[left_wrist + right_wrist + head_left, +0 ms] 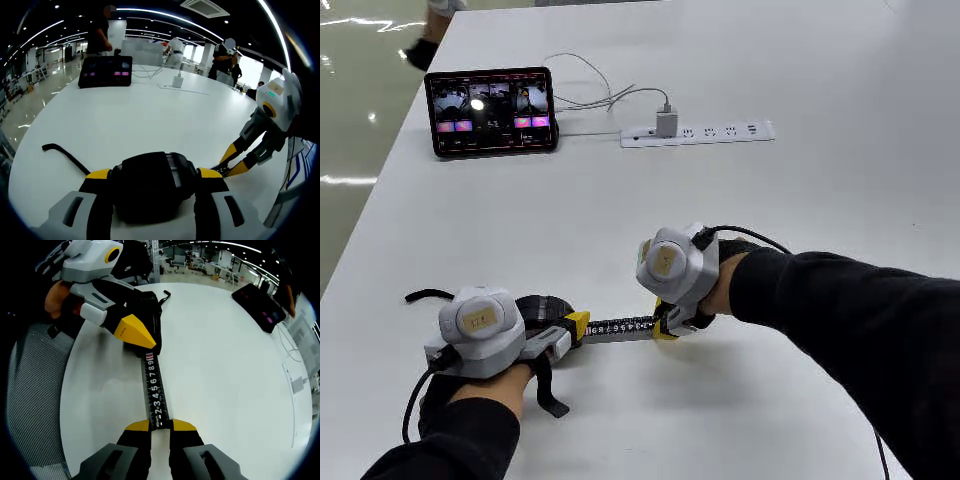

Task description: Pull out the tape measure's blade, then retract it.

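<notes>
While the left gripper has its yellow-tipped jaws clamped on either side of the black tape measure case, the right gripper is pinching the very end of the blade, jaws pressed together on it. The case sits on the white table near the front edge, over on the left. A short run of blade is out, stretching low along the tabletop from the case's mouth to the right gripper's tips. In the right gripper view you can read the numbers on it, low digits right by the jaws. A black strap trails off the case along the table. Way at the far side there's a tablet with its screen lit and a white power strip with a charger plugged in, both well apart from the grippers.
</notes>
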Demonstrator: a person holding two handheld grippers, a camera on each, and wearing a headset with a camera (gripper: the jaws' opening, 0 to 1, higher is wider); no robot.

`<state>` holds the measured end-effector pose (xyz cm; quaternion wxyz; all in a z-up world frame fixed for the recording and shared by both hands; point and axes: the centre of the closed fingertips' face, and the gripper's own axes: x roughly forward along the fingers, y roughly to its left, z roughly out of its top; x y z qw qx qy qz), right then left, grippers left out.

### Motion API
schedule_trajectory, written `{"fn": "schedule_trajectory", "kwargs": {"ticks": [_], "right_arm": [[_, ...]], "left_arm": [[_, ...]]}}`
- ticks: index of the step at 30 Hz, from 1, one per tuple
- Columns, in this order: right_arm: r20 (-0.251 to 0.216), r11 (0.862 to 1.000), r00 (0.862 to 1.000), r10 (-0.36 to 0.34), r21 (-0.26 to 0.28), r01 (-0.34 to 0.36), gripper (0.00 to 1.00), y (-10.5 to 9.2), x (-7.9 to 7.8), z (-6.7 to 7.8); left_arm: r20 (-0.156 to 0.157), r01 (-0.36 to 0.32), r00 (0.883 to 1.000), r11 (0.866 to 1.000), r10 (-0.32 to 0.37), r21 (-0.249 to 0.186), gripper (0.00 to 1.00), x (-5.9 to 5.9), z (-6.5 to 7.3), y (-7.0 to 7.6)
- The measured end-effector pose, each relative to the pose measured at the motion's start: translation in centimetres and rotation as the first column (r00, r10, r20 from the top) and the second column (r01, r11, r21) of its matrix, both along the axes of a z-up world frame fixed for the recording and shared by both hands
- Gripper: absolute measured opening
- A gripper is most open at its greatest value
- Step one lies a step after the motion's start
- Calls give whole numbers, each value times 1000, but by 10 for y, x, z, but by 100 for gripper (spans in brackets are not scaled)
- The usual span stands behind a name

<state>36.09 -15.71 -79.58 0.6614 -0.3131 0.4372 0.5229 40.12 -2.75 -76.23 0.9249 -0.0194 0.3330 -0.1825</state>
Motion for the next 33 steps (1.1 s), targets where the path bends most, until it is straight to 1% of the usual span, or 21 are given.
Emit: {"fn": "schedule_trajectory", "kwargs": {"ticks": [4,10,13,15,17,28,33], "right_arm": [[9,1000,1000,11,-3,-11,9,2,-1,0],[-3,1000,1000,8,5,-8,9,4,-1,0],[10,1000,1000,17,2,-17,9,6,-2,0],[5,1000,1000,13,7,-13,9,7,-1,0],[8,999,999,32,5,-32,8,8,-1,0],[14,1000,1000,24,14,-24,8,14,2,0],[9,1000,1000,15,10,-15,8,16,2,0]], "left_arm": [[-1,0,1000,1000,0,-3,61,0,0,0],[-5,-2,1000,1000,2,-6,61,0,0,0],[-7,-1,1000,1000,1,-8,61,0,-1,0],[-7,-1,1000,1000,1,-8,61,0,-1,0],[-9,-1,1000,1000,1,-9,61,0,-1,0],[-8,-2,1000,1000,2,-11,61,1,-1,0],[-11,-3,1000,1000,3,-13,61,0,-1,0]]}}
